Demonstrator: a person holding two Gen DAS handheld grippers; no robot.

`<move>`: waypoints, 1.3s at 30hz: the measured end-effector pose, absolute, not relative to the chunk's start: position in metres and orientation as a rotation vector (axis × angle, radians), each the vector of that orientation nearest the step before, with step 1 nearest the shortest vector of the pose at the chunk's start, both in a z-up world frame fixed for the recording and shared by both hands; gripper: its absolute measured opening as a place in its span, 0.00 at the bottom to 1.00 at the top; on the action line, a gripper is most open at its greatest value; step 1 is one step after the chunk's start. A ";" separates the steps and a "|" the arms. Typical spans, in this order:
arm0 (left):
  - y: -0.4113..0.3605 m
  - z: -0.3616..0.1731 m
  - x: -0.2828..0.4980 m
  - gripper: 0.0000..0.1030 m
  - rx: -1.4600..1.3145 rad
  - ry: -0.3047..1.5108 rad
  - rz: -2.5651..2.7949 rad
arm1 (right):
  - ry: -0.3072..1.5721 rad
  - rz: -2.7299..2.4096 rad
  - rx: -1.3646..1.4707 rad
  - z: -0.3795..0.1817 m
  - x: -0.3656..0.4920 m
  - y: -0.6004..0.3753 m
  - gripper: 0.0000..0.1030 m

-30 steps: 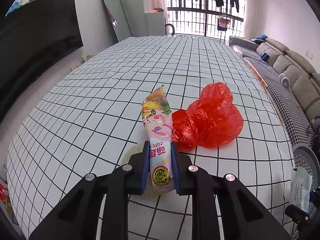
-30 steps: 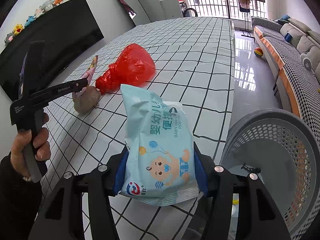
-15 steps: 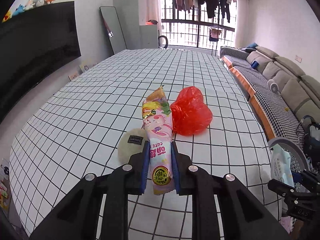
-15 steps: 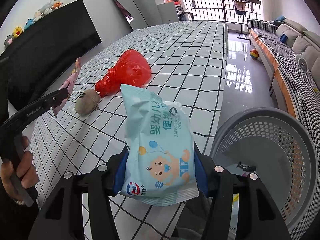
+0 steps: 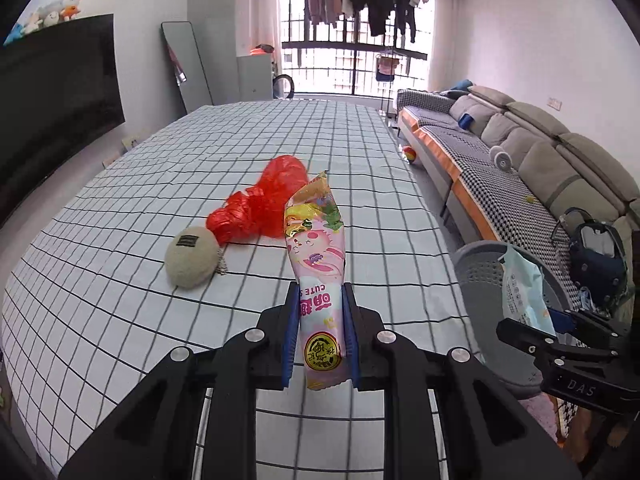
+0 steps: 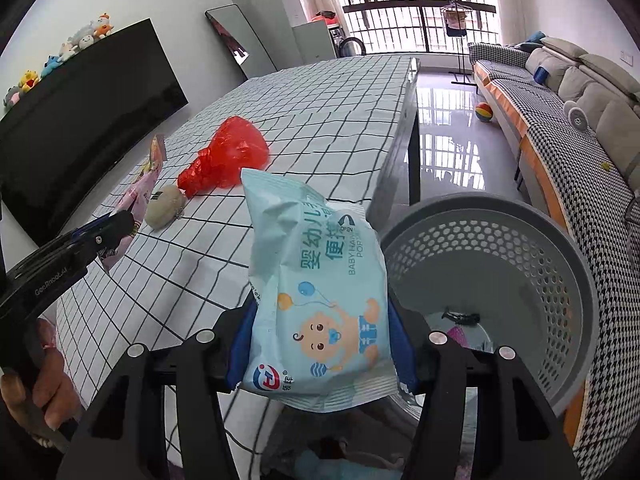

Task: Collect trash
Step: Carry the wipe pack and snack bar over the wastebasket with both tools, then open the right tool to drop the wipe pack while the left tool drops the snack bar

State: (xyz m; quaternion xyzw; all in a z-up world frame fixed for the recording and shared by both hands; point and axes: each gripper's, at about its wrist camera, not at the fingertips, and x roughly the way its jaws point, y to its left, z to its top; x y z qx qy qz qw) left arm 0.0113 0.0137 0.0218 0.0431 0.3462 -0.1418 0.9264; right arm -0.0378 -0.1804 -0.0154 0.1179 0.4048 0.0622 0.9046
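Note:
My left gripper [image 5: 320, 336] is shut on a pink snack wrapper [image 5: 316, 256] and holds it above the checked table [image 5: 120, 280]. My right gripper [image 6: 322, 344] is shut on a pale blue wet-wipes pack [image 6: 320, 280], held off the table's right edge beside the grey perforated basket [image 6: 560, 240]. The basket [image 5: 480, 268] and the wipes pack [image 5: 524, 288] also show in the left wrist view. A red plastic bag [image 5: 264, 204] and a beige round pouch [image 5: 192, 256] lie on the table.
A sofa [image 5: 540, 152] runs along the right wall. A dark bag [image 5: 596, 252] sits by the basket. A large black TV [image 5: 52, 92] is on the left wall. A small dark item [image 6: 460, 316] lies in the basket's bottom.
My left gripper has lifted the wrapper up and swung right, uncovering the beige pouch. My right gripper has carried the wipes pack rightward, closer to the basket.

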 end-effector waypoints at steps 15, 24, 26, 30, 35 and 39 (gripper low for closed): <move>-0.104 0.007 -0.030 0.20 0.112 0.743 -0.554 | 0.842 -0.061 0.314 -0.033 -0.090 -0.276 0.54; -0.151 -0.022 -0.019 0.20 0.173 0.832 -0.595 | 0.855 -0.106 0.353 -0.050 -0.086 -0.315 0.54; -0.158 -0.026 -0.014 0.20 0.181 0.846 -0.596 | 0.865 -0.103 0.359 -0.055 -0.082 -0.320 0.54; -0.170 -0.034 -0.007 0.20 0.190 0.870 -0.595 | 0.888 -0.094 0.363 -0.063 -0.071 -0.328 0.54; -0.178 -0.044 0.001 0.21 0.196 0.899 -0.586 | 0.917 -0.091 0.345 -0.072 -0.060 -0.334 0.54; -0.183 -0.049 0.005 0.21 0.195 0.918 -0.583 | 0.918 -0.081 0.340 -0.074 -0.053 -0.338 0.54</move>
